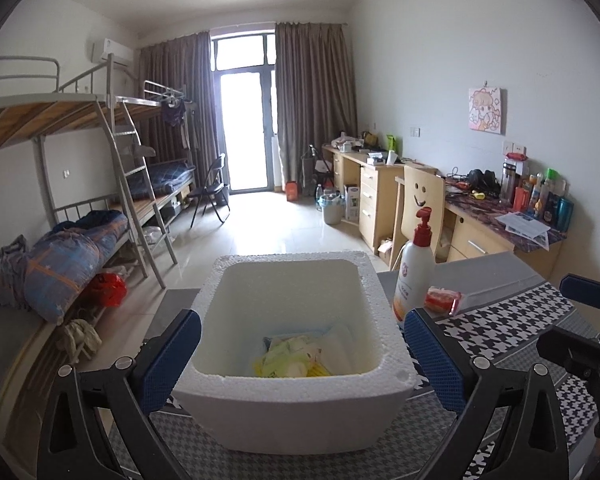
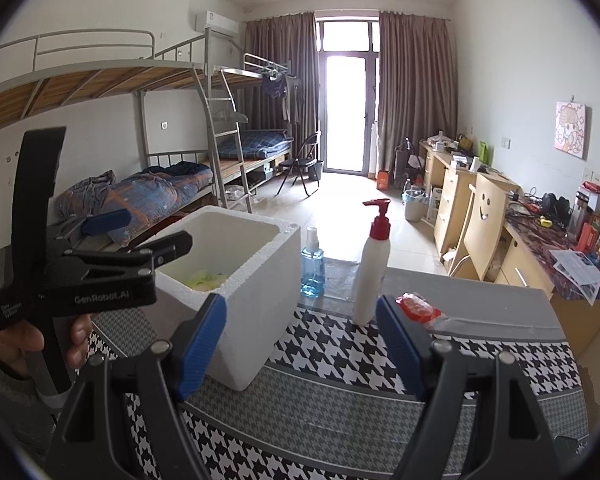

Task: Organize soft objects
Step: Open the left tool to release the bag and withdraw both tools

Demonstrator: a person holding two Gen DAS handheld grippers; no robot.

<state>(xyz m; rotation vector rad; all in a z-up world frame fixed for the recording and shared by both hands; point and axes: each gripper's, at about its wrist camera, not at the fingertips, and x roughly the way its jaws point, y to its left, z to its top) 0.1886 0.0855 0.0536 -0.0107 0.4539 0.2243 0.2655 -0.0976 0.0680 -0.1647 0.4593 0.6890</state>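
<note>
A white foam box (image 1: 300, 412) stands on the houndstooth-patterned table (image 1: 512, 328). Soft pale green and yellow packets (image 1: 294, 358) lie at its bottom. My left gripper (image 1: 302, 364) is open and empty, its blue pads on either side of the box's near rim. In the right wrist view the box (image 2: 256, 292) is at left, with the left gripper (image 2: 112, 240) held above it. My right gripper (image 2: 300, 344) is open and empty, low over the table beside the box. A red soft packet (image 2: 418, 309) lies just beyond its right finger; it also shows in the left wrist view (image 1: 444, 299).
A white pump bottle with a red top (image 2: 370, 276) and a blue spray bottle (image 2: 312, 266) stand behind the box near the table's far edge. Bunk beds (image 2: 160, 184) line the left wall, desks (image 2: 472, 200) and a chair the right.
</note>
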